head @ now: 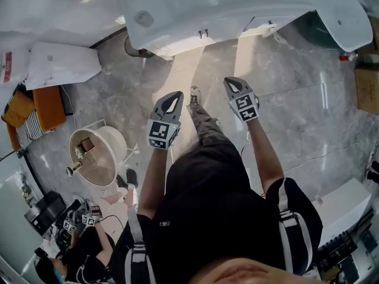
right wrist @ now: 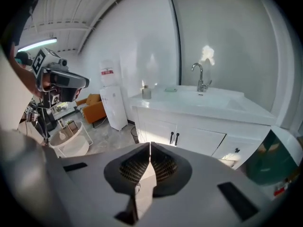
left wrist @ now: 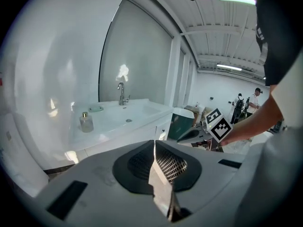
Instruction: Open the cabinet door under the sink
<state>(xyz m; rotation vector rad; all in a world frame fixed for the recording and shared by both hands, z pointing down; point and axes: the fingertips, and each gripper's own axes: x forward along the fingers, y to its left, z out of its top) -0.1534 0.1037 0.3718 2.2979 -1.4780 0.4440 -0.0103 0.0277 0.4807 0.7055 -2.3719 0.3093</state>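
Cabinet door [right wrist: 158, 132] below the sink [right wrist: 208, 100] is shut, with both tools short of it.
Two black handles [right wrist: 174, 139] sit side by side under the sink's basin, at the door seam. The right tool [right wrist: 150, 145] and left tool [left wrist: 155, 144] hang well out from the sink, jaws pressed together on nothing. Best to part one tool's jaws, clamp one handle squarely, then pull straight away from the sink.
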